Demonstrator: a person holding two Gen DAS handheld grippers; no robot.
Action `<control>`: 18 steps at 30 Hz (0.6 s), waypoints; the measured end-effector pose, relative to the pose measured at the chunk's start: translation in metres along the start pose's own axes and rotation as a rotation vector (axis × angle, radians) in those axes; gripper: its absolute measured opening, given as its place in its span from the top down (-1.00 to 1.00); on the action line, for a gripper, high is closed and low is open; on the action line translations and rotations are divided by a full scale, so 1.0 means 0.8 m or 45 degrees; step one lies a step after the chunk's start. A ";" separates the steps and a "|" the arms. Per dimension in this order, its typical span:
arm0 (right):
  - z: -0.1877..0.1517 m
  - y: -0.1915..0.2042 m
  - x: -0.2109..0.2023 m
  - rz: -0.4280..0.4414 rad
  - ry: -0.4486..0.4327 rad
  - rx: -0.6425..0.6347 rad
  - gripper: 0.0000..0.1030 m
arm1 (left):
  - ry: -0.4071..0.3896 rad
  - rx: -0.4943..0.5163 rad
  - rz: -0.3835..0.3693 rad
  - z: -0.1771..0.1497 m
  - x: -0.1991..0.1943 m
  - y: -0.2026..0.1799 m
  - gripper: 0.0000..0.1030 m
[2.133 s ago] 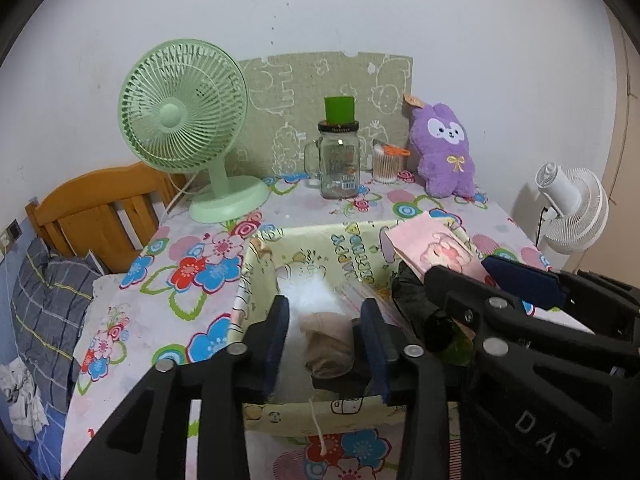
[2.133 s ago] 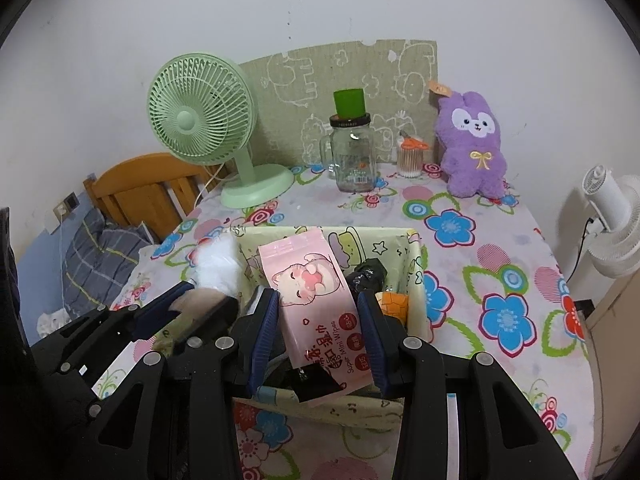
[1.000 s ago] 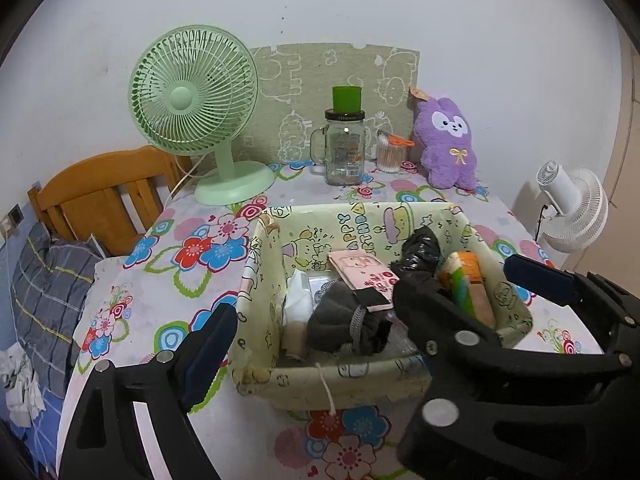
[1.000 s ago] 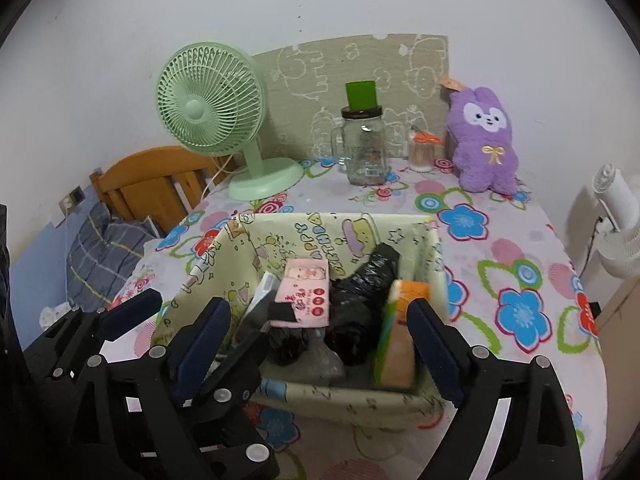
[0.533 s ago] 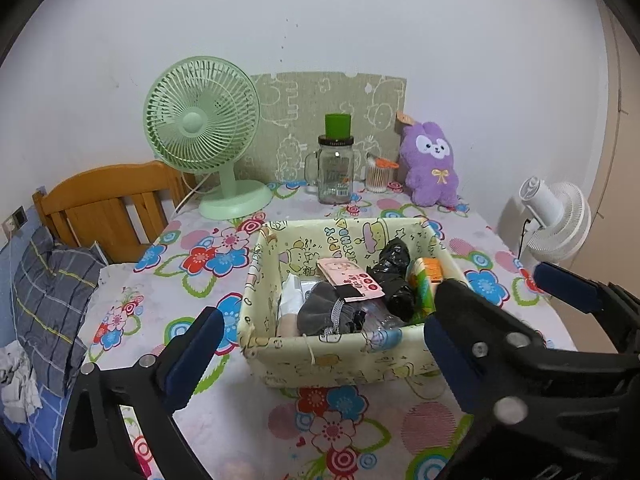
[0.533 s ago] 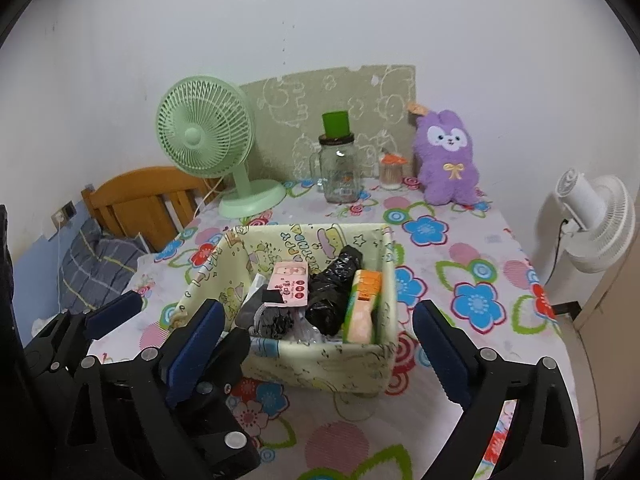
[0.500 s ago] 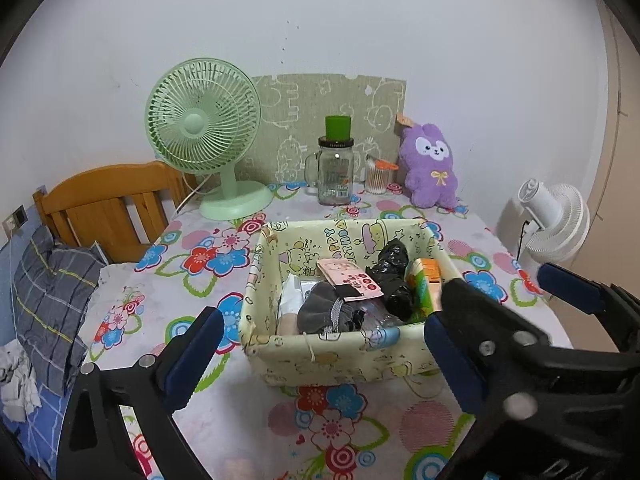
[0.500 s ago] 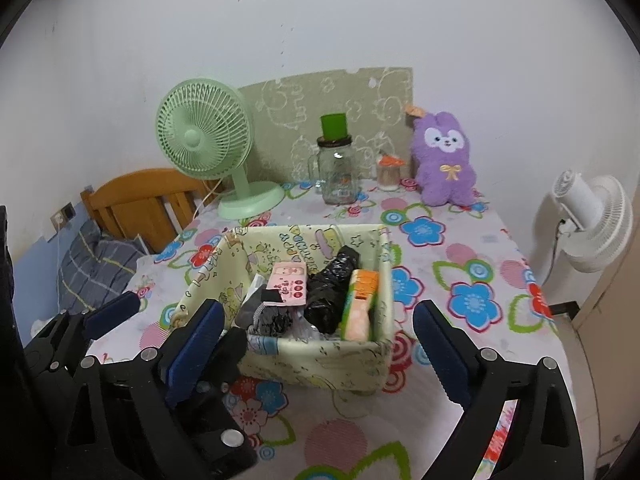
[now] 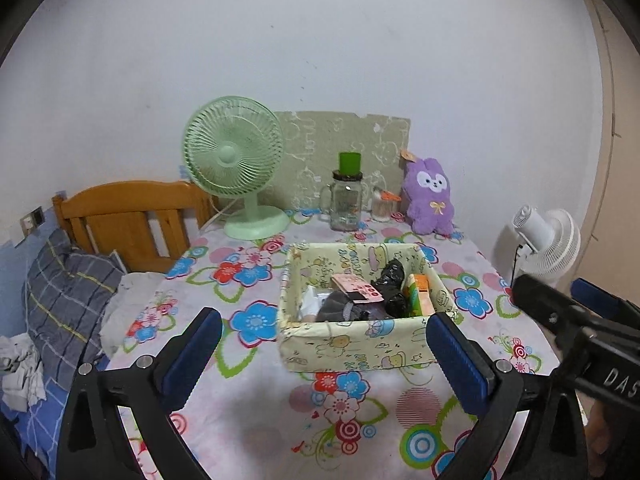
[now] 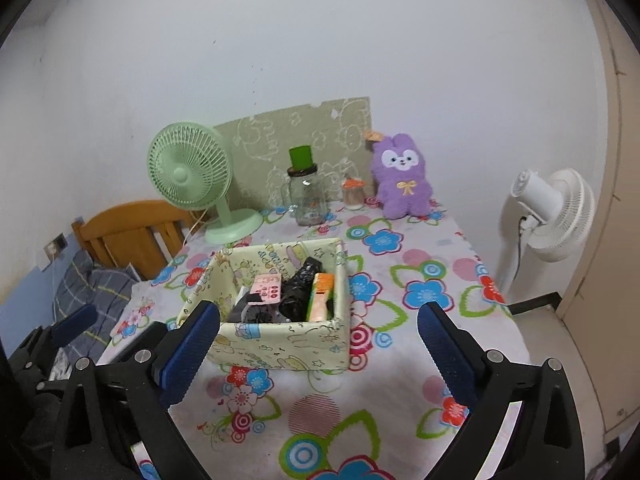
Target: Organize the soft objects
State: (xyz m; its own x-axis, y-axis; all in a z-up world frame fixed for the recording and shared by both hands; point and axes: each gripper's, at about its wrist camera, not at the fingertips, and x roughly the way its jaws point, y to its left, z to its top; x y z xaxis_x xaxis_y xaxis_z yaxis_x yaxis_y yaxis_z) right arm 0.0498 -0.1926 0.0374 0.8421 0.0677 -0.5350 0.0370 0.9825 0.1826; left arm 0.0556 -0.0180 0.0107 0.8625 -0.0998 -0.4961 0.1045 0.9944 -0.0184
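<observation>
Fabric storage box (image 9: 356, 346) lies dead ahead of your left gripper (image 9: 326, 344) | right gripper (image 10: 318, 338) opening, left wide (both empty)

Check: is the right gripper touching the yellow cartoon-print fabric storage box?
Apart. In the right wrist view the right gripper, jaws opening and empty, stands clear of the yellow cartoon-print fabric storage box, with bare floral tablecloth between.

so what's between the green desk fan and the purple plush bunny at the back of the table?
A glass mason jar with a green cup on its lid, then a small orange-lidded jar. Both views show them between the green desk fan and the purple plush bunny.
</observation>
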 end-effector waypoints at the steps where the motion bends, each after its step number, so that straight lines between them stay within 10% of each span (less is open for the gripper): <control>1: -0.001 -0.002 -0.007 -0.008 -0.012 0.004 -0.96 | -0.012 0.005 0.020 -0.002 -0.006 0.001 -0.99; 18: -0.036 -0.003 -0.094 -0.140 -0.119 -0.011 -0.99 | -0.085 -0.025 -0.017 -0.028 -0.080 0.010 -0.99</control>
State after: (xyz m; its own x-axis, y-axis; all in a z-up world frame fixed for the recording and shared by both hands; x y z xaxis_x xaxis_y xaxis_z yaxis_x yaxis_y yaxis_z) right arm -0.0293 -0.1947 0.0534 0.8797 -0.0564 -0.4721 0.1276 0.9845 0.1201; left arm -0.0097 -0.0025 0.0227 0.8923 -0.1146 -0.4366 0.1069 0.9934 -0.0422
